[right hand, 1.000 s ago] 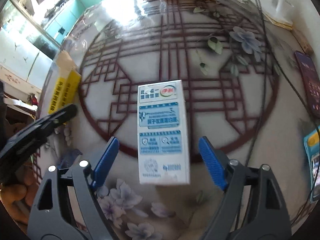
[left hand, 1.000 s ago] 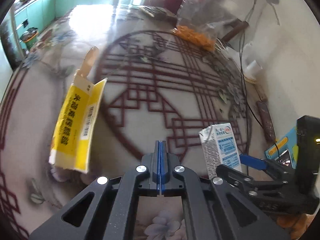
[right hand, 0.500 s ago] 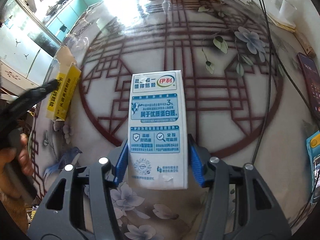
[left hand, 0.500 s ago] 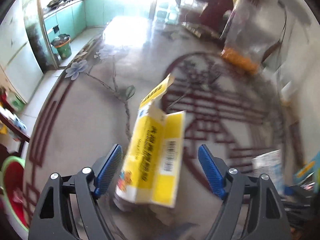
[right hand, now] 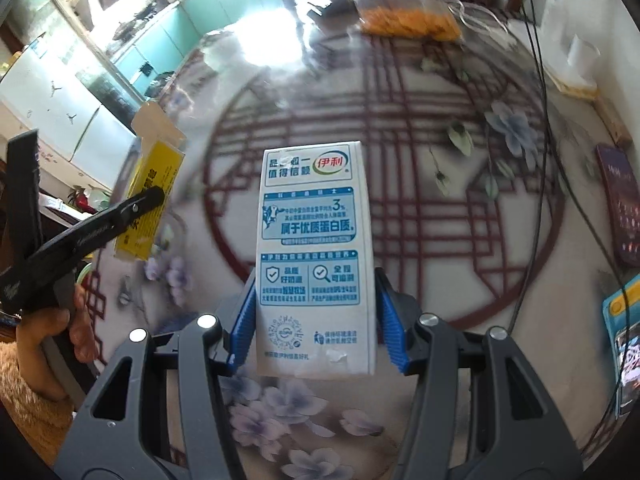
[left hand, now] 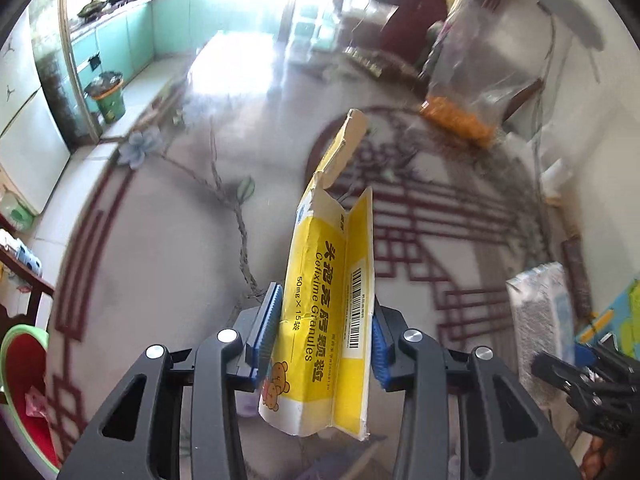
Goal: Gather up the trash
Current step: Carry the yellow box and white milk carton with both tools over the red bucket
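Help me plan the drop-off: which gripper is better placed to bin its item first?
Probably the left. The left gripper has closed on the yellow medicine box, and the red basin shows at its lower left. The right gripper holds the milk carton.

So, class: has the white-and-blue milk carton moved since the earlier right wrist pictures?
Yes. The white-and-blue milk carton, shut in the right gripper, has lifted off the patterned table where it stood.
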{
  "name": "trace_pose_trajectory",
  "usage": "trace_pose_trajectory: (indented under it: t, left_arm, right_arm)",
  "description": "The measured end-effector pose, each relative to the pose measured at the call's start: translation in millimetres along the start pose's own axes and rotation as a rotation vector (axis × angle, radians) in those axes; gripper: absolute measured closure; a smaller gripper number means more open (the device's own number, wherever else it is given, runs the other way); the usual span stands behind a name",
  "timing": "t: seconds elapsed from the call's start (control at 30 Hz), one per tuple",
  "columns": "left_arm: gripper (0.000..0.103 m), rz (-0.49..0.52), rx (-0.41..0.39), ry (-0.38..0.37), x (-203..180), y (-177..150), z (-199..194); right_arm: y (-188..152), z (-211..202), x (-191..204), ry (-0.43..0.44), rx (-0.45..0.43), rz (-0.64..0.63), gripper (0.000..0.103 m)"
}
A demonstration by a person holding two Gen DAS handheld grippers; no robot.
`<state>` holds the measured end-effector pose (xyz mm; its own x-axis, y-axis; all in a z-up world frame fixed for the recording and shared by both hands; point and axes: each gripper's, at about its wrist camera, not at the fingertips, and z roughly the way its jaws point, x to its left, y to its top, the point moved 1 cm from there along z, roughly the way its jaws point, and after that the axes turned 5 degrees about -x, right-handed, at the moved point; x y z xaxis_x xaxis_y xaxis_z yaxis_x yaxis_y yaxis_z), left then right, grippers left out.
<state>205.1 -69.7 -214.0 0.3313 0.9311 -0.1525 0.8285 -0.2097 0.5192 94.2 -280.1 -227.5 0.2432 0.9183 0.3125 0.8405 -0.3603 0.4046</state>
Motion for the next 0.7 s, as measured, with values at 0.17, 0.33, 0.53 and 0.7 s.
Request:
trace_pose_trajectory:
  t: [0.17,0.33,0.53,0.7]
  left_arm:
    - [0.066,-0.029,-0.040,-0.040,16.5,-4.0,-41.0]
    - [0.066,-0.083,-0.072,-0.057,46.1,-14.1,-75.4]
    - [0.065,-0.118,-0.126,-0.026,86.9,-26.5,-113.1]
    - [0.065,-0.171,-0.153,0.017,129.1,-40.0,-138.2]
  right_arm:
    - [5.5,-12.5,38.9,0.023,-0.038,-0.059,0.051]
    - [5.5,-19.0,77.3,0.042,-0.060,-0.111,0.051]
    - [0.4,-24.1,129.3,0.073,-0.075,-0.179,0.051]
    - [-6.0,-23.8,178.2,0.112,-0.081,-0.249,0.051]
